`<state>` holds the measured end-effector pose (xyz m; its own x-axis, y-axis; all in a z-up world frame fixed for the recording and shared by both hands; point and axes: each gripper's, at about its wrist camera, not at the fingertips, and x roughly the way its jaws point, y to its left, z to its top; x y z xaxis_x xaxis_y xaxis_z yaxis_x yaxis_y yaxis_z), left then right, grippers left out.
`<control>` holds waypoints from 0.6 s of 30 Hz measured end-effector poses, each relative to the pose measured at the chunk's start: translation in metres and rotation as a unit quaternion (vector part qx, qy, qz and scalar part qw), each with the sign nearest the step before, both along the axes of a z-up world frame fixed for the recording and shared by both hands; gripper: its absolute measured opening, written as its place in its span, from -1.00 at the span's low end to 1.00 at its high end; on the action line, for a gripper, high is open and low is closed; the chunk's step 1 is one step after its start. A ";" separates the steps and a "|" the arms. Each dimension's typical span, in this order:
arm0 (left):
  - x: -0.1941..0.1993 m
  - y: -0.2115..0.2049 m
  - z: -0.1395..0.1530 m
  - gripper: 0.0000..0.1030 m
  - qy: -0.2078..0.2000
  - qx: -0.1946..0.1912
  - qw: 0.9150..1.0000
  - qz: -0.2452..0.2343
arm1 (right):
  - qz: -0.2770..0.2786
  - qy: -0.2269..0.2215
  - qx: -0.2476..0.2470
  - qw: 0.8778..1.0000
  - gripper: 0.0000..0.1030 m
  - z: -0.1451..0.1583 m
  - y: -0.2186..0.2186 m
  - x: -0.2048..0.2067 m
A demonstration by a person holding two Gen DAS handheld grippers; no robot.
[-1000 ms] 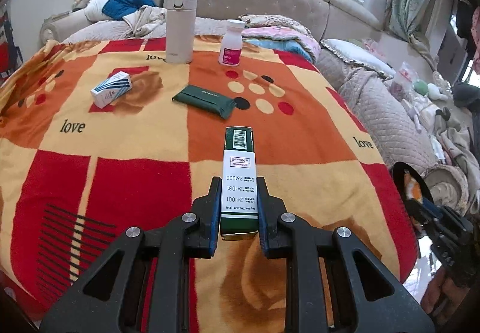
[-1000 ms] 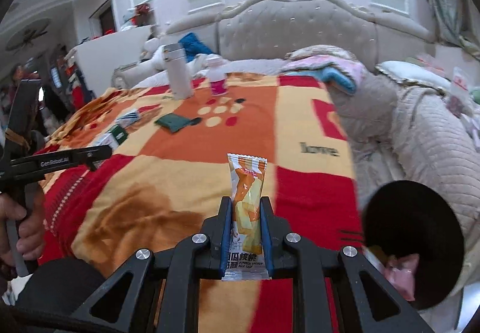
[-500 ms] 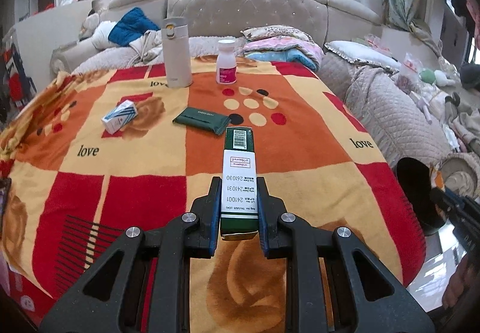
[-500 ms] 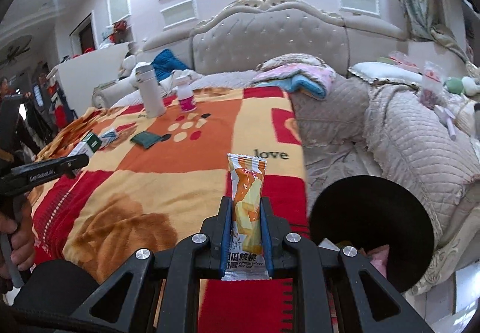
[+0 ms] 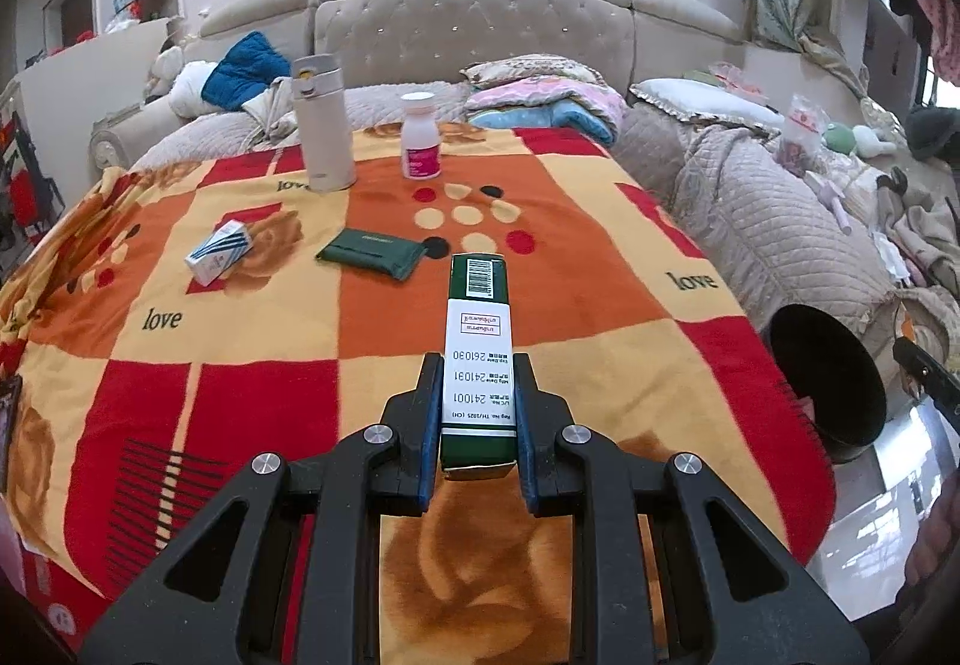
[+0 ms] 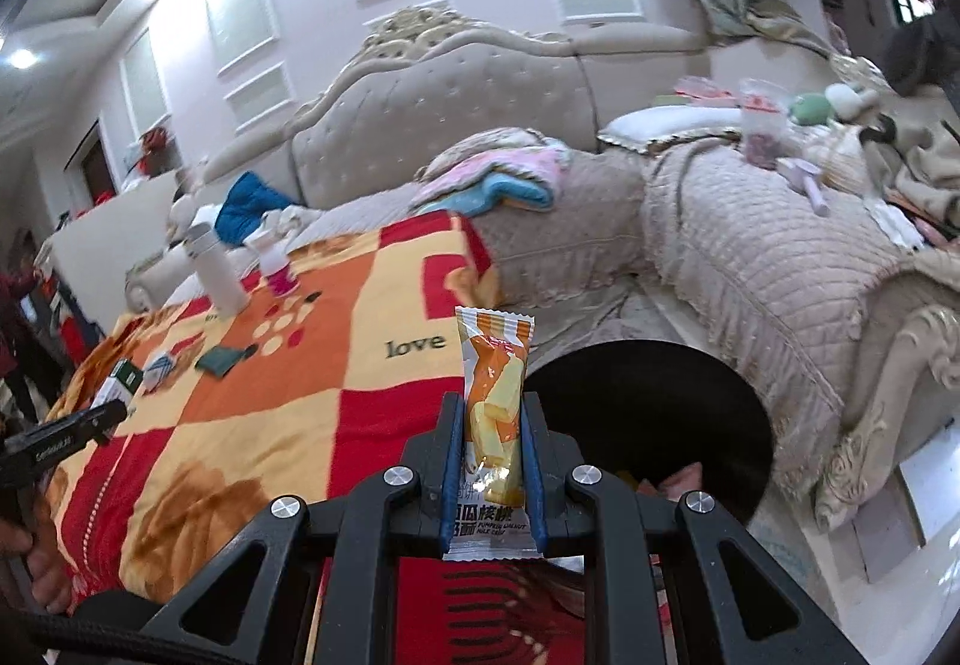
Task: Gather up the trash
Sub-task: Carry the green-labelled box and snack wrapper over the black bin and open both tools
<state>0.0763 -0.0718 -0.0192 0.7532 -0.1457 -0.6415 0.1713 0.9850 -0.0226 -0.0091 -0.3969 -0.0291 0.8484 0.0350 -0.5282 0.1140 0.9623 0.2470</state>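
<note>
Closer now looms round black bin point(image 6: 648, 425) — jaws pinch crinkly wrapper point(image 6: 493, 401), perhaps foil, rigid carton point(image 5: 478, 359).

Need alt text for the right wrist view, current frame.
The right gripper is shut on an upright orange-and-white snack wrapper, held beside the open round black trash bin at the bed's edge. Left of it a red, orange and yellow checked blanket carries a white flask and a pink-labelled bottle.
</note>
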 end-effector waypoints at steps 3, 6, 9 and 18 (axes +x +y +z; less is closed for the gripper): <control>-0.002 -0.012 0.002 -0.64 -0.003 0.005 1.000 -0.012 | -0.012 0.001 -0.002 1.000 -0.67 0.000 -0.009 -0.007; 0.000 -0.027 0.005 -0.64 -0.006 0.007 1.000 -0.026 | -0.021 0.005 -0.005 1.000 -0.67 -0.001 -0.018 -0.013; 0.005 -0.049 0.012 -0.64 -0.011 0.005 0.999 -0.050 | -0.035 0.004 -0.010 0.999 -0.67 -0.001 -0.027 -0.022; 0.019 -0.187 0.008 -0.64 -0.003 -0.001 0.968 -0.250 | -0.075 0.033 0.006 0.997 -0.67 -0.017 -0.064 -0.007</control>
